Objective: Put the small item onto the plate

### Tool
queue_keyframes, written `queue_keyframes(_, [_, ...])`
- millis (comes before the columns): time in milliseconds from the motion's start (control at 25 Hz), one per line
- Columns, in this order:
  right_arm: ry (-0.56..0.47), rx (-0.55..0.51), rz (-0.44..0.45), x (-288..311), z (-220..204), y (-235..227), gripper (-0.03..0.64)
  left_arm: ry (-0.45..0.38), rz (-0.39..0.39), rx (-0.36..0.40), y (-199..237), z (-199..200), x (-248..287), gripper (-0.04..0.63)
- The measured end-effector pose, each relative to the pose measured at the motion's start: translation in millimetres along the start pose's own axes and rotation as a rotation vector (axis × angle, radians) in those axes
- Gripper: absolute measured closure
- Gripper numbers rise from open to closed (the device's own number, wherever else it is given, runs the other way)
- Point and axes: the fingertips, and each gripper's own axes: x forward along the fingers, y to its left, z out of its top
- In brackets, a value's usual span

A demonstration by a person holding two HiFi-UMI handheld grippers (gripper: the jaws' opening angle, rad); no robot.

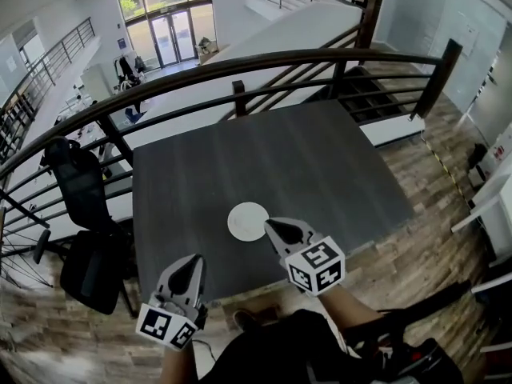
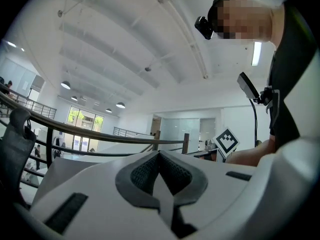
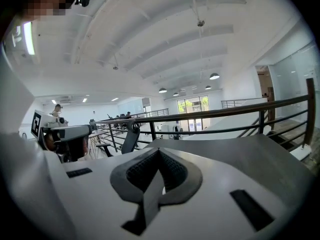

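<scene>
Jaws of the right gripper (image 3: pixel 159 153) are pressed together with nothing between them, their tip at the right rim of the white plate (image 1: pixel 242 221). Left gripper (image 1: pixel 194 262) is likewise closed and empty, over the desk's (image 1: pixel 304 166) near edge toward the near-left corner. The plate lies near the middle of the near edge; the small item cannot be made out. Dark desktop spreads wide to the far edge, where a railing (image 1: pixel 240 64) runs. A black chair (image 1: pixel 80 190) stands by the left edge.

A white plate (image 1: pixel 244 221) lies on the dark table (image 1: pixel 320 174), just left of the right claw (image 1: pixel 270 227). The left claw (image 1: pixel 192 266) hangs apart, with a black chair (image 1: pixel 84 214) farther left.
</scene>
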Motion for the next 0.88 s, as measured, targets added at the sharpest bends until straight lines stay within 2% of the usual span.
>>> queue_keyframes(160, [-0.036,-0.015,0.057,-22.4,3.7,-7.3,0.615,-0.022,0.06,0.017,-28.6,3.2,5.7,0.6])
queue_keyframes(480, [-0.069,-0.04,0.172,-81.9,3.1,-38.9,0.615,-0.013,0.151,0.026,-112.3,-12.8,29.5,0.6])
queue_keyframes(720, [-0.096,-0.102,0.259,-126.6,-2.1,-49.3,0.615,-0.049,0.293,0.07,-156.4,-14.9,27.7,0.6])
queue_keyframes(880, [-0.108,-0.069,0.272,-146.8,-6.9,-58.0,0.615,-0.03,0.292,0.068,-180.8,-23.3,28.6,0.6])
